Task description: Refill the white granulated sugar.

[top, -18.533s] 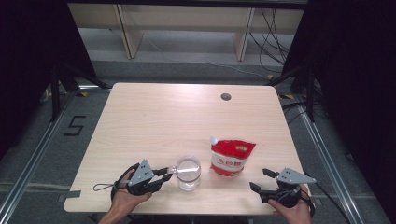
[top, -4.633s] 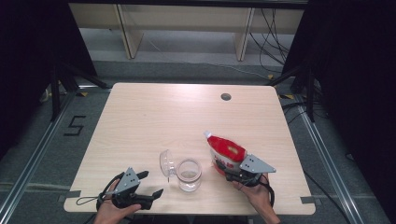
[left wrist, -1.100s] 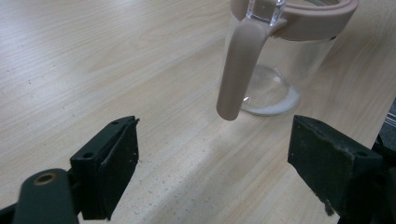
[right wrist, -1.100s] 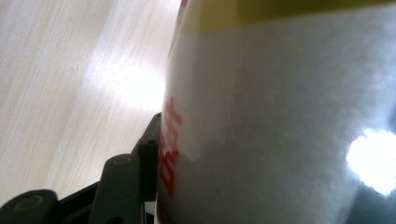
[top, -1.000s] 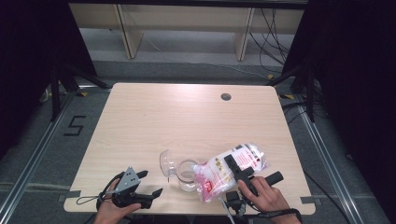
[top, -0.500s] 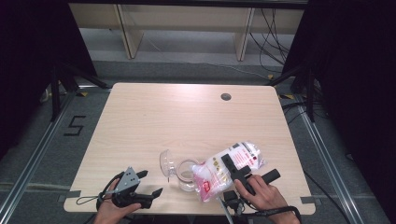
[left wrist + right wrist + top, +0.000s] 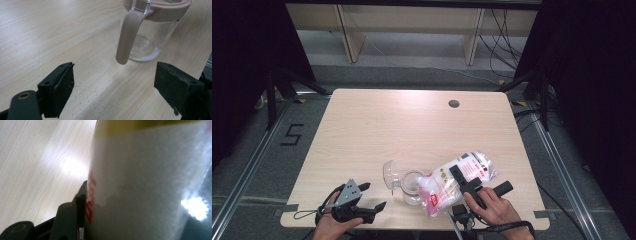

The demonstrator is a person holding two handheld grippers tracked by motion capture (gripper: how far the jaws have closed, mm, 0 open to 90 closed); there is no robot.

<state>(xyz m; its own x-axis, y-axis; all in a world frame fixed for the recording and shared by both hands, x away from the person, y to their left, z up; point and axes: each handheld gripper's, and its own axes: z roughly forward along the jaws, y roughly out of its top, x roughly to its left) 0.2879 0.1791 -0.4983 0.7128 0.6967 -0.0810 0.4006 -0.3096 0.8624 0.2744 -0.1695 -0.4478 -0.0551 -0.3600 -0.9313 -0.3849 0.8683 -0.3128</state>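
Red-and-white plastic refill pouch [image 7: 457,181], clamped in the right tongs [image 7: 464,181], now tipped over the clear glass jar [image 7: 412,186] (pouring under way); left tongs [image 7: 364,196] gape empty.

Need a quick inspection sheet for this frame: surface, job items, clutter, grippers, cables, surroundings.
Surface: light wood table, round grommet hole near far edge.
Job's things: clear jar, hinged lid open, white powder on its bottom; powder pouch tipped toward its mouth.
Clutter: nothing seen.
Grippers: right gripper clamped on the pouch; left gripper open, holding nothing, beside the jar.
Cables: one trails from left gripper; more on the floor behind.
Surroundings: dark curtains, shelving, floor mark "5".
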